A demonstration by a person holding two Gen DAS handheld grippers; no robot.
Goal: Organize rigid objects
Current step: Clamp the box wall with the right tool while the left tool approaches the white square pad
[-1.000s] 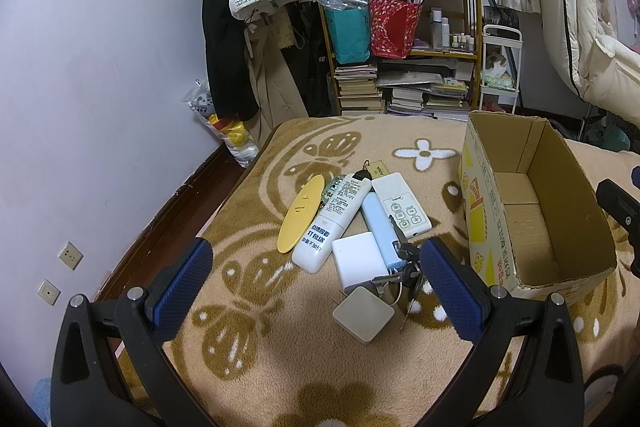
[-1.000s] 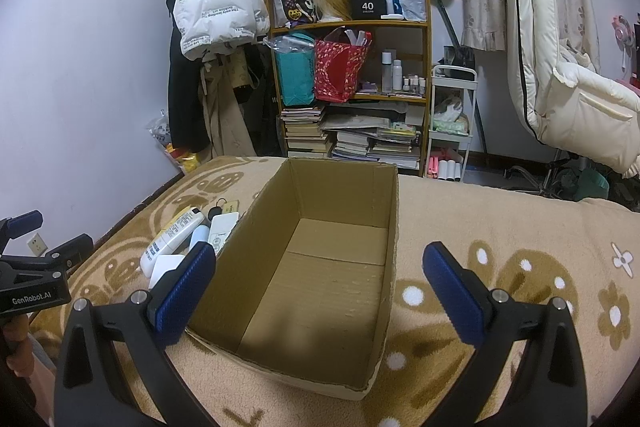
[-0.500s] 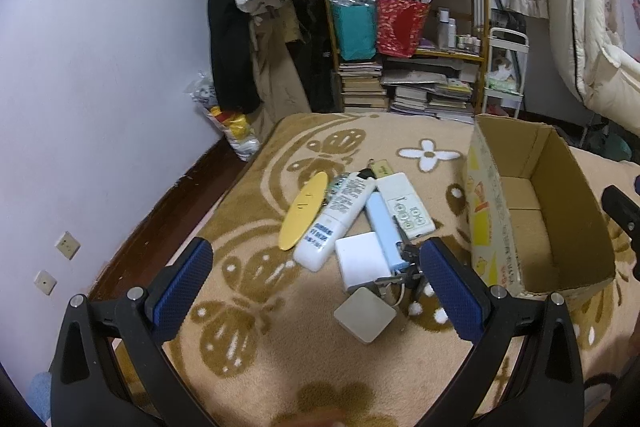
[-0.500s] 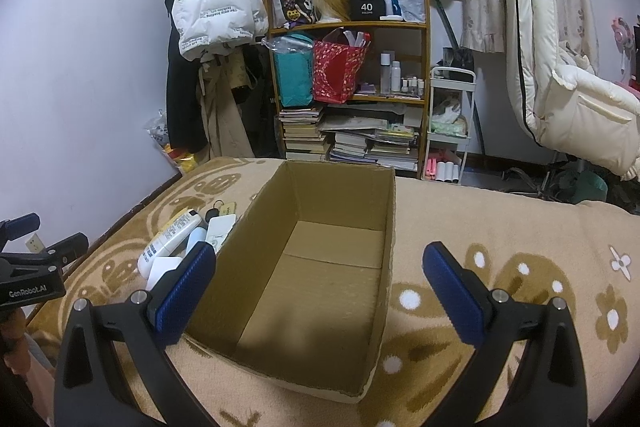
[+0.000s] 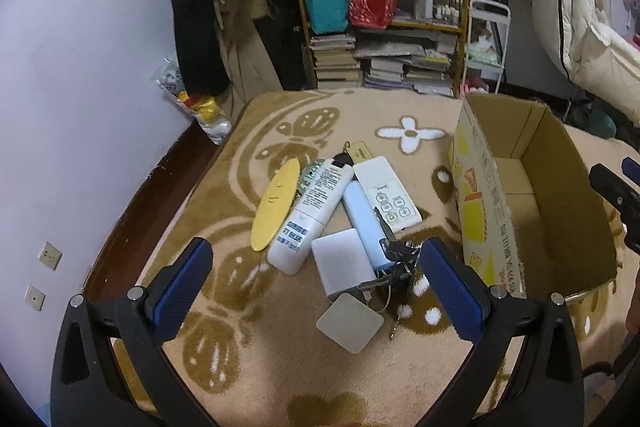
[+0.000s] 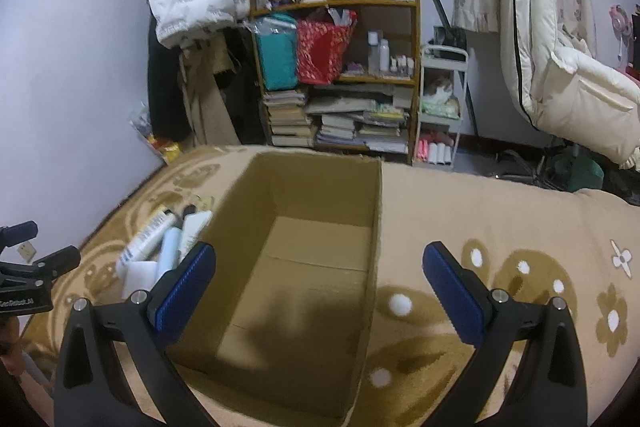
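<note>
A pile of small items lies on the patterned blanket in the left wrist view: a yellow oval board (image 5: 276,205), a white tube (image 5: 310,215), a light blue power bank (image 5: 366,223), a white remote (image 5: 386,193), a white block (image 5: 344,269), a flat grey square (image 5: 350,323) and a bunch of keys (image 5: 400,261). My left gripper (image 5: 316,291) hovers open above the near side of the pile, holding nothing. An open cardboard box (image 5: 532,203) stands to the right of the pile. My right gripper (image 6: 316,291) is open over the empty box (image 6: 304,267).
A cluttered shelf (image 5: 380,19) with books and bags stands beyond the bed, coats hanging beside it. A cream chair (image 6: 560,59) is at the right. The blanket's left edge drops to a dark floor (image 5: 132,211) along the wall.
The left gripper has drawn nearer to the pile and tilted lower. The right gripper has dipped slightly towards the box. Both stay open.
</note>
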